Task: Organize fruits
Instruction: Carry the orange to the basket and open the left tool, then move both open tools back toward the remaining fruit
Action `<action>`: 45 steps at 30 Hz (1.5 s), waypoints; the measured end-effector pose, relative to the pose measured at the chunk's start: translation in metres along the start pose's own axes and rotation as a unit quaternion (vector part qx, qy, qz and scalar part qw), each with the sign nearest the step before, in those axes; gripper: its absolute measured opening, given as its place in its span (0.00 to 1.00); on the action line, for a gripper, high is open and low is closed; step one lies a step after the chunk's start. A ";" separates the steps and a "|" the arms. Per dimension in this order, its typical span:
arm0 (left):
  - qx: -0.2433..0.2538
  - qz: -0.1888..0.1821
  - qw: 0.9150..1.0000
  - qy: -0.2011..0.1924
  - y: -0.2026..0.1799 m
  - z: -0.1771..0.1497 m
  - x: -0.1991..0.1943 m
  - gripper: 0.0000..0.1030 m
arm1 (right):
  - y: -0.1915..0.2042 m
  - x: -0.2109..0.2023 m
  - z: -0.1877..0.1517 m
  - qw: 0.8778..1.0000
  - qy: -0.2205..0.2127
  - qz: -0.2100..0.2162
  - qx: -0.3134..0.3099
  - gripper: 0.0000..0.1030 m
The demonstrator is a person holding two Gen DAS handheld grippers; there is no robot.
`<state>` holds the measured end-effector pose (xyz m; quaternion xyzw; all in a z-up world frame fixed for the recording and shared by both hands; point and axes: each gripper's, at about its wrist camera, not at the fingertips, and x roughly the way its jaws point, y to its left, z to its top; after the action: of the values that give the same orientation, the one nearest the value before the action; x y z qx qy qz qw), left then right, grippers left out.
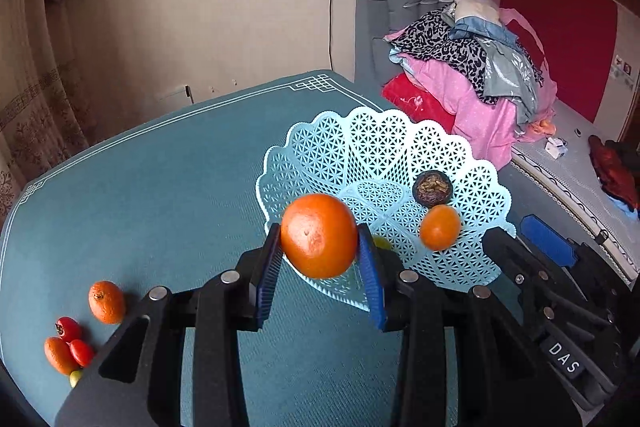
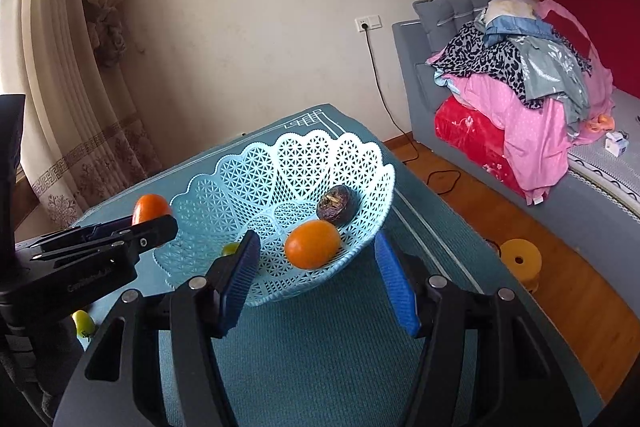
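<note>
orange (image 1: 318,235) between left gripper (image 1: 320,247) pads

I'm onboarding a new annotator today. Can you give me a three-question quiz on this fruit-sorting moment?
1. True or false: the left gripper holds an orange between its pads.
2. Which fruits clearly lie inside the light blue basket? A) two red tomatoes B) a small orange fruit and a dark purple fruit C) none
3. Fill in: the right gripper stands ____, with nothing between its fingers.

Key: 1 true; 2 B; 3 open. Loose fruit, including red tomatoes, lies on the teal tablecloth.
</note>
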<state>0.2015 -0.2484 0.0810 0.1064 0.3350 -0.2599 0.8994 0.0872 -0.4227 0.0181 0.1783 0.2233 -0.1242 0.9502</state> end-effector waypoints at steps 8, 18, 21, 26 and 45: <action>-0.019 0.021 0.999 -0.019 0.011 -0.002 -0.007 0.72 | -0.001 0.002 0.000 1.000 0.000 -0.005 0.002 0.61; -0.036 0.051 0.998 -0.017 0.031 -0.017 -0.018 0.95 | 0.003 -0.001 -0.003 1.000 -0.003 -0.018 -0.009 0.61; -0.045 0.060 0.997 -0.016 0.042 -0.023 -0.025 0.95 | 0.007 -0.005 -0.005 1.000 -0.003 -0.020 -0.015 0.61; -0.062 0.079 0.995 -0.018 0.062 -0.033 -0.039 0.95 | 0.019 -0.014 -0.010 0.999 -0.004 -0.019 -0.028 0.62; -0.131 0.176 0.976 -0.003 0.177 -0.089 -0.083 0.95 | 0.101 -0.031 -0.043 0.994 0.033 0.042 -0.095 0.67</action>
<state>0.1956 -0.0338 0.0716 0.0443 0.3393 -0.0514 0.9382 0.0758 -0.3093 0.0257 0.1009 0.2581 -0.0567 0.9592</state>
